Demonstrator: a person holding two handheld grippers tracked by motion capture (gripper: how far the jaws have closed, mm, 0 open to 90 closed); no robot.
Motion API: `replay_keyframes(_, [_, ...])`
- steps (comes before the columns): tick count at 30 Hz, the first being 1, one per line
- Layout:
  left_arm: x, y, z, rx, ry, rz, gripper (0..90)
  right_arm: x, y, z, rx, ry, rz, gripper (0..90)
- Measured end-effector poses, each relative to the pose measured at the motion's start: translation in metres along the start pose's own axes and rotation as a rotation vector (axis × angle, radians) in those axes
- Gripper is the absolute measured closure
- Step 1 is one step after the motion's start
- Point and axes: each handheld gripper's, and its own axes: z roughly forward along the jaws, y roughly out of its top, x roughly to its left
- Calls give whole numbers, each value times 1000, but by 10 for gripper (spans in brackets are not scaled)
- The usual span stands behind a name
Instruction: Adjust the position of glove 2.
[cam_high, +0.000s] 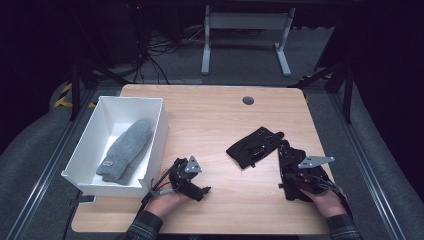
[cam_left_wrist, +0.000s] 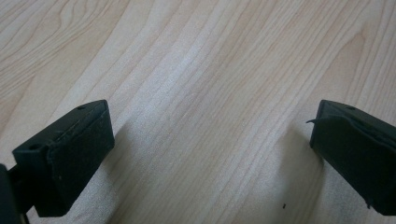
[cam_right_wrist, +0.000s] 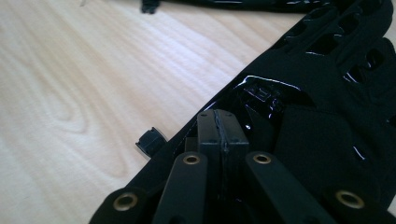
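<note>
So the thing to watch is the black fingerless glove (cam_high: 292, 167) under the person's right hand, a floppy fabric piece with glossy trim lying near the right edge of the light wooden table (cam_high: 215, 120), with its long axis running roughly from the near edge away across the table. The right gripper (cam_right_wrist: 222, 133) sits right on top of it, jaws pressed together on a pinch of the fabric, so I'd say it has the glove. A second black glove (cam_high: 254, 145) lies just beside it, on the side toward the bin, close enough that I can't tell if they touch. The white rectangular plastic bin (cam_high: 161, 127) is well off to the glove's left, already holding a grey knitted mitten (cam_high: 125, 150). My guess is the carry has to go leftward across the table. The left gripper (cam_left_wrist: 210, 140) is between glove and bin, just beside the bin's near corner, jaws wide apart over bare wood with nothing in them.
</note>
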Motion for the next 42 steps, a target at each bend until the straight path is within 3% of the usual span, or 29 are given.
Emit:
replay_keyframes(20, [0,0,0,-1,1,1,0,56,5,8,1,166,-122,900])
replay_keyframes(25, [0,0,0,-1,0,2,0,60,7,9,-6,185,-133,897])
replay_keyframes(27, [0,0,0,0,-3,6,0,57,8,5,-32,172,-122,825])
replay_keyframes(28, [1,0,0,4,-7,8,0,50,9,0,-72,148,-96,760])
replay_keyframes(29, [1,0,0,4,-7,8,0,50,9,0,-72,148,-96,760])
replay_keyframes(33, [1,2,-1,17,-7,7,4,32,6,-7,-132,33,-34,557])
replay_keyframes(35, [1,3,-2,23,-4,6,31,20,2,-8,-136,-18,4,470])
replay_keyframes(39, [-1,9,-5,28,2,12,198,0,-6,-9,-142,-71,71,405])
replay_keyframes(42, [-2,16,-5,32,-17,34,377,-6,-8,-9,-129,-78,84,393])
